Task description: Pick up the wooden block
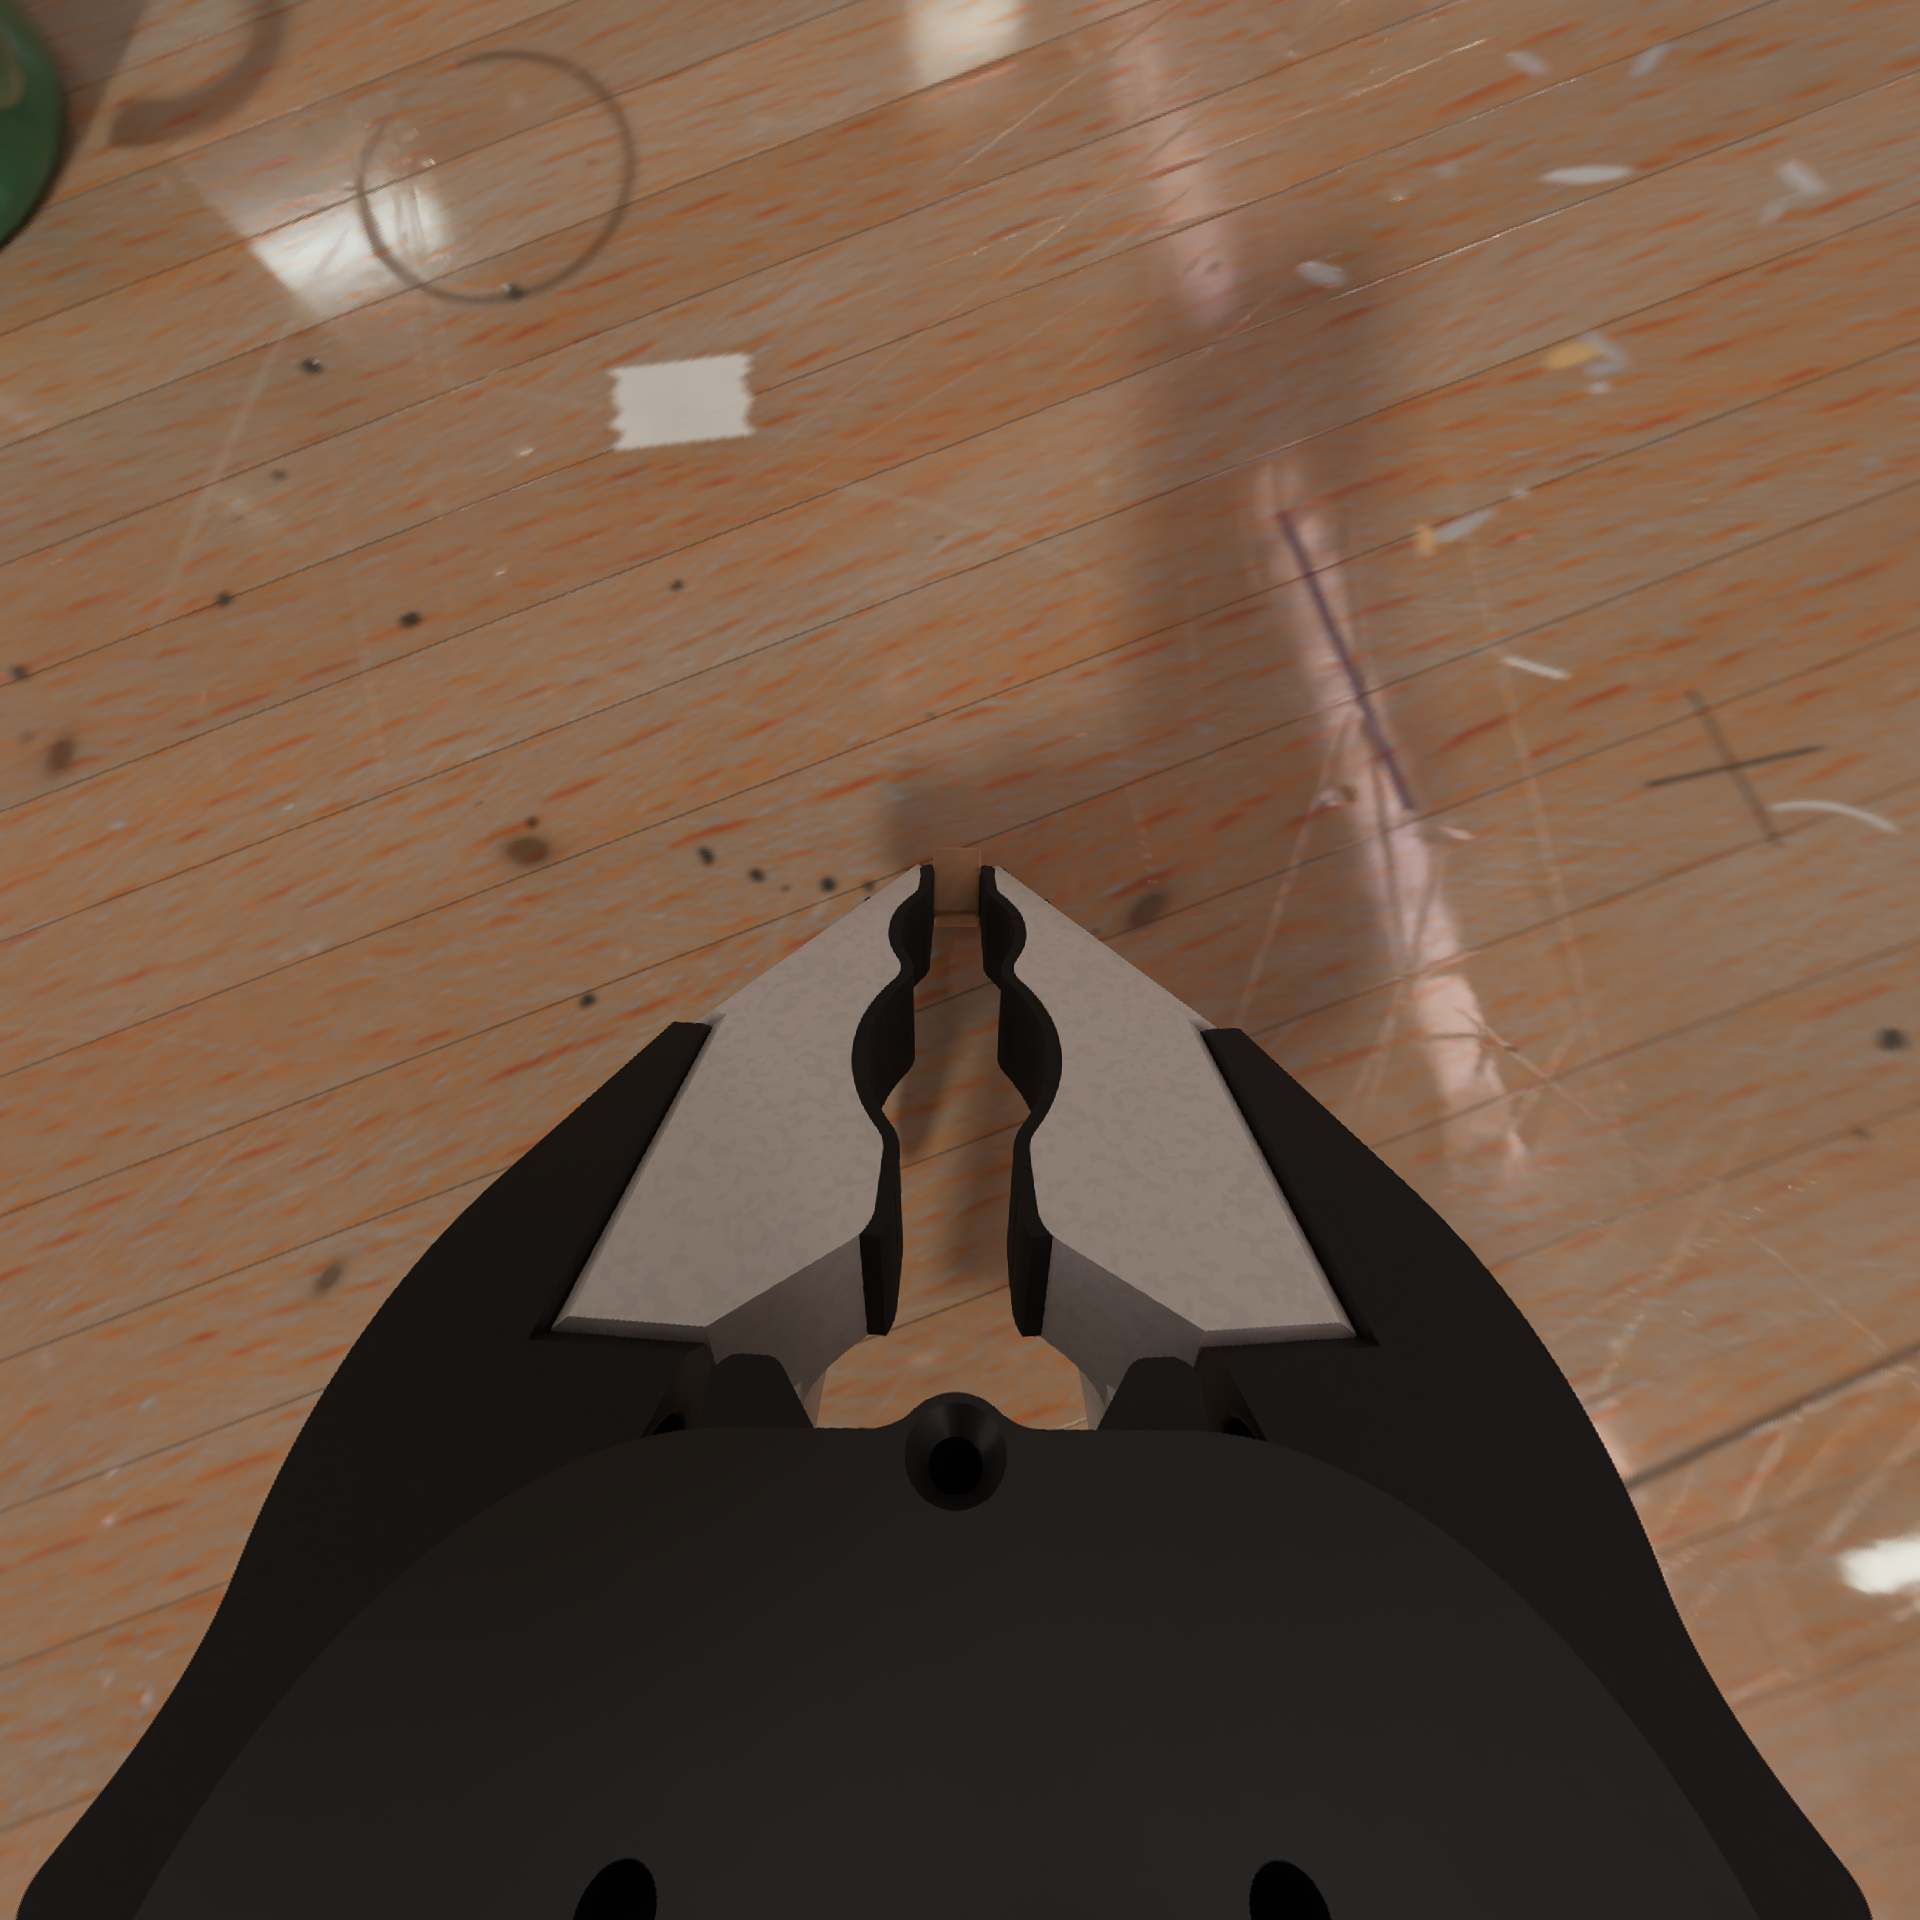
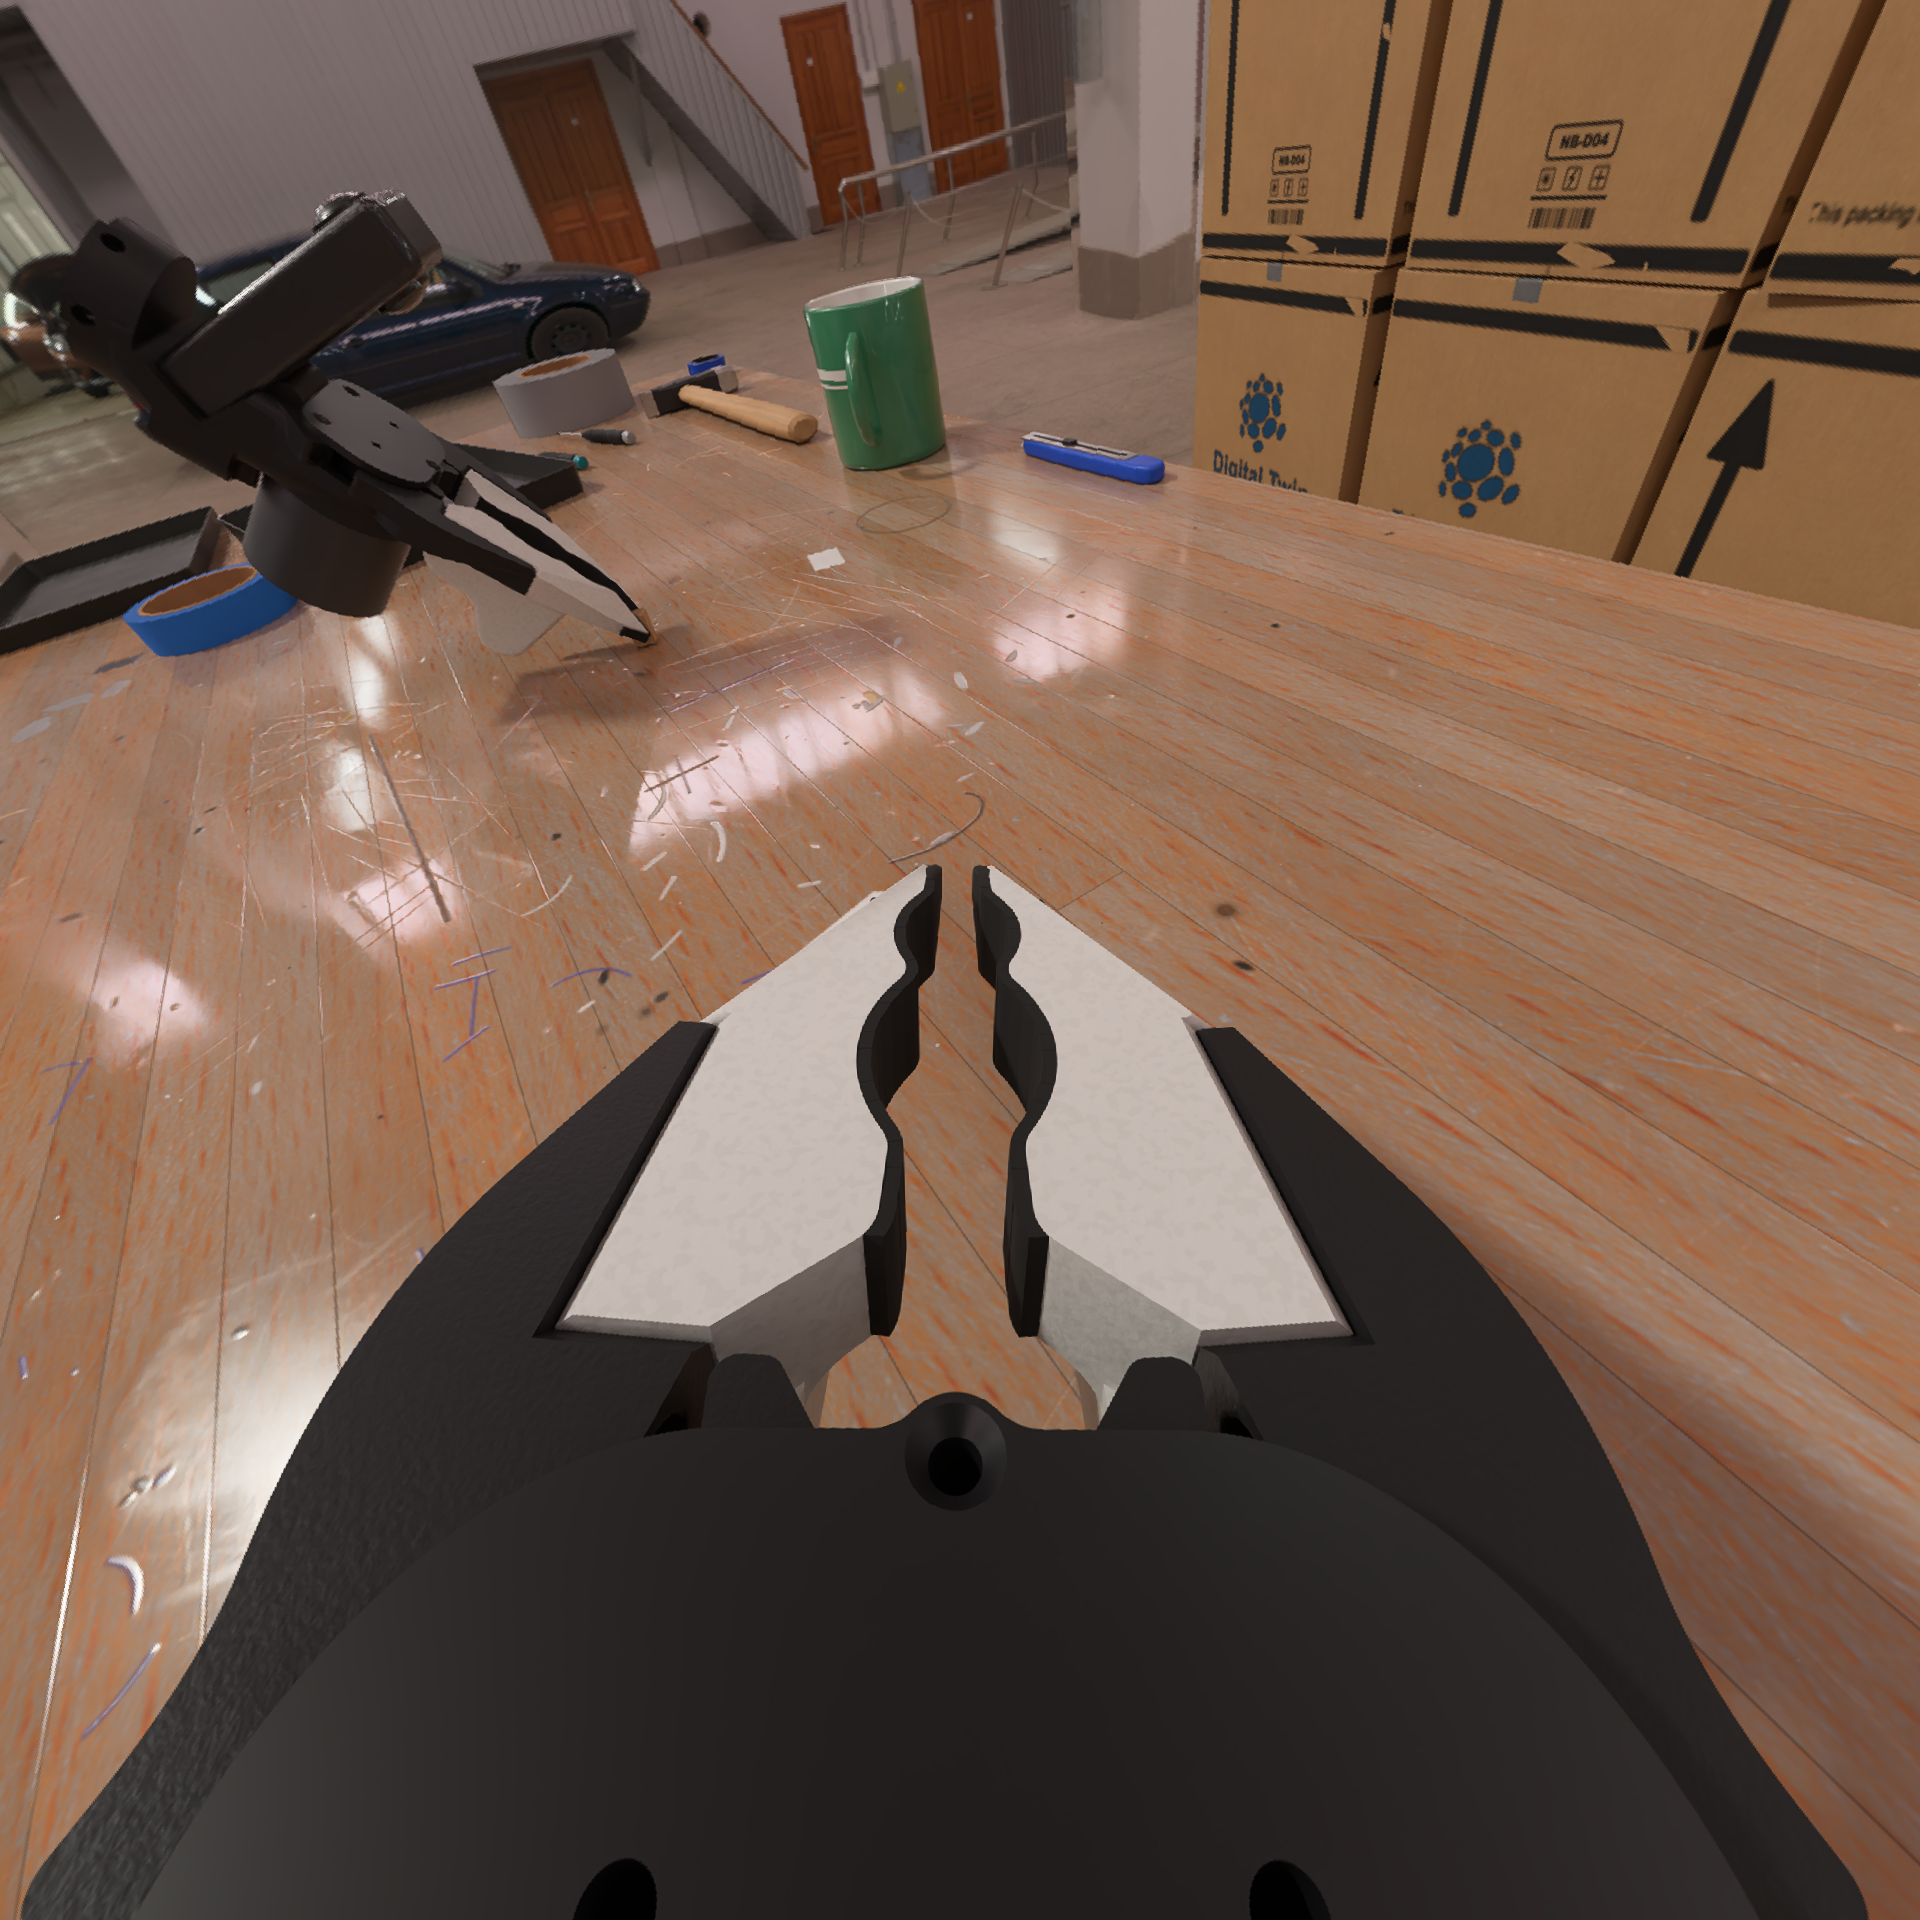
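Left tool (image 1: 957, 881) pitched down at bench (image 1: 1351, 312), tips closed onto small wooden block (image 1: 957, 864) w/ pale face showing in the gap between them; same seen from right wrist view, left tool (image 2: 636, 627) tip-down on bench (image 2: 1455, 831) w/ block (image 2: 644, 636) a tiny tan speck at the very tips. Cannot tell if block is off the surface yet; looks touching or barely clear, shadow right under it. Right tool (image 2: 957, 881) idle, well apart, nearly closed on nothing, narrow slit between tips. Block likely v. light, rigid, dry wood: decent friction vs black pads, won't crush, no need for hard squeeze. Risk is size: held only at extreme fingertips, so could pivot or squirt out if faces not square to pads. Best hold = two opposite flat faces, centred, pads parallel; lift straight up, slow. Bench glossy, scratched, so block may skid if nudged sideways. Other stuff well away from block: green mug (image 2: 878, 374), hammer (image 2: 743, 407), grey tape roll (image 2: 564, 392), blue tape roll (image 2: 208, 610), white tape scrap (image 1: 683, 400).
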Tool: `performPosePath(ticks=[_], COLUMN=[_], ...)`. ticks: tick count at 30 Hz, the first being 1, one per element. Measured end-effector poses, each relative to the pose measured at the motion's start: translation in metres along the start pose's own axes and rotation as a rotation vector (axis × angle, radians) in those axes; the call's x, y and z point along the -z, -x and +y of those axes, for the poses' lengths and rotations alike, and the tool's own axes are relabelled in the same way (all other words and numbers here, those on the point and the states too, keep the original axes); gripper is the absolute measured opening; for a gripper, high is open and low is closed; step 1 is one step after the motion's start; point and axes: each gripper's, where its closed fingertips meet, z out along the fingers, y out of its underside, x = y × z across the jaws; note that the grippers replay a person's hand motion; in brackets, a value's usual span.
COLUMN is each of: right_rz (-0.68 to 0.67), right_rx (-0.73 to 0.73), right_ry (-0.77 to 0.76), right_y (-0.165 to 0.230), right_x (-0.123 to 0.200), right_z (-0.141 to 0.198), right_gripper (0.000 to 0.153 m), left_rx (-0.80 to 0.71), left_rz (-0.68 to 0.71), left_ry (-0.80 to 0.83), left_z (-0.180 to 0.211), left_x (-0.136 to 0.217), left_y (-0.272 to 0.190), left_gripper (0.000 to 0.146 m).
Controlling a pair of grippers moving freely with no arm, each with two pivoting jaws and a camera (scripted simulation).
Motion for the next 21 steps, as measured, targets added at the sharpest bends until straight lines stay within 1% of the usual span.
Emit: performPosePath(ticks=[1,2,3,7,9,11,13,15,17,19,21], right_rz=[-0.001,-0.002,-0.004,-0.044,-0.080,-0.086,-0.064,-0.026,0.001,0.014,0.046], right_rx=[0.001,0.004,0.011,0.089,0.147,0.240,0.370,0.499,0.598,0.658,0.704], right_ry=[0.000,0.000,0.000,-0.024,-0.050,-0.077,-0.106,-0.151,-0.193,-0.195,-0.193], right_y=[0.001,0.002,0.003,0.020,0.033,0.046,0.058,0.068,0.078,0.083,0.085], right_x=[0.000,-0.001,-0.001,-0.006,-0.010,-0.013,-0.013,-0.010,-0.005,-0.002,-0.001], right_z=[0.000,0.000,-0.001,-0.006,-0.011,-0.019,-0.028,-0.040,-0.051,-0.056,-0.057], right_gripper=[0.006,0.006,0.006,0.006,0.006,0.008,0.010,0.011,0.011,0.011,0.012], left_rx=[-0.002,0.001,0.009,0.083,0.056,0.061,0.088,0.102,0.123,0.169,0.214], left_rz=[0.029,0.090,0.181,0.622,0.811,1.022,1.219,1.357,1.449,1.532,1.584], left_ry=[-0.008,-0.045,-0.105,-0.376,-0.472,-0.527,-0.537,-0.523,-0.488,-0.445,-0.413], left_z=[-0.002,-0.008,-0.018,-0.070,-0.091,-0.108,-0.120,-0.127,-0.131,-0.132,-0.133], left_x=[0.001,0.004,0.009,0.050,0.071,0.091,0.106,0.112,0.112,0.111,0.108], left_y=[-0.007,-0.019,-0.035,-0.122,-0.168,-0.210,-0.246,-0.272,-0.292,-0.306,-0.314], left_gripper=[0.008,0.008,0.008,0.008,0.008,0.008,0.008,0.008,0.008,0.008,0.008])
